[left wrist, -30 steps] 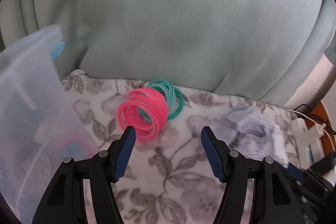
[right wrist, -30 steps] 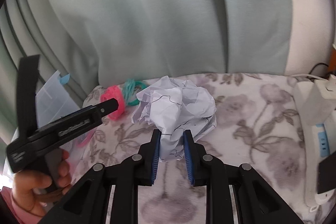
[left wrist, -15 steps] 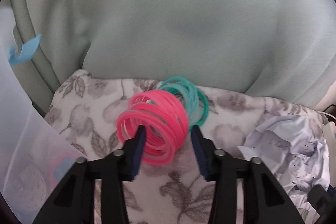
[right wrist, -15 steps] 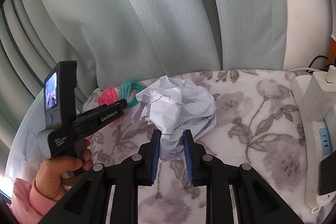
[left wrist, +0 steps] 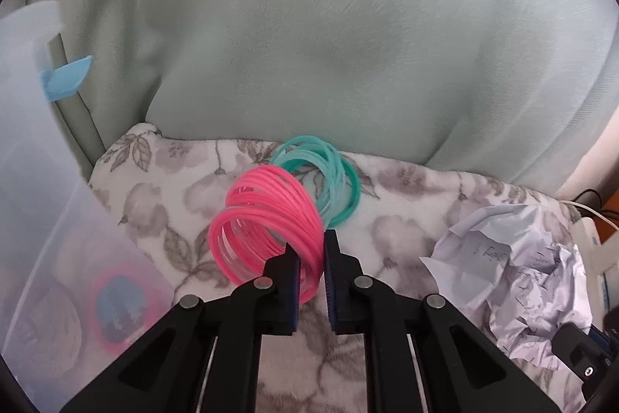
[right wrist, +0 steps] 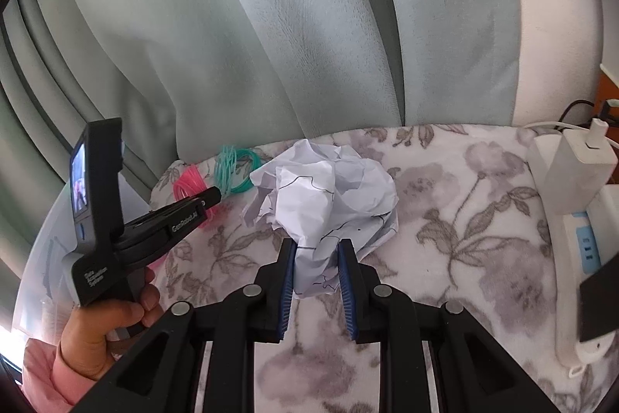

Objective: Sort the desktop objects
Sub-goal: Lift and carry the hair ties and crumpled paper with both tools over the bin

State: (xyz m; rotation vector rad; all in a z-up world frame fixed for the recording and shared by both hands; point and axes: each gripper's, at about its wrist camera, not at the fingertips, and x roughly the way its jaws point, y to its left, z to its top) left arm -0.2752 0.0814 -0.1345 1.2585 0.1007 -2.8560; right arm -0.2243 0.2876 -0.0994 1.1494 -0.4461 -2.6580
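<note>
Left gripper point(left wrist: 311, 268) fingers closing on pink coil point(left wrist: 267, 219), previously apart.

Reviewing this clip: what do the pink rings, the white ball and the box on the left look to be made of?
Pink rings: thin glossy loops, probably plastic or rubber; which one is unclear. White ball: crumpled paper, matte, sharp creases, ink lines. Box: frosted translucent plastic; contents show through blurred.
</note>
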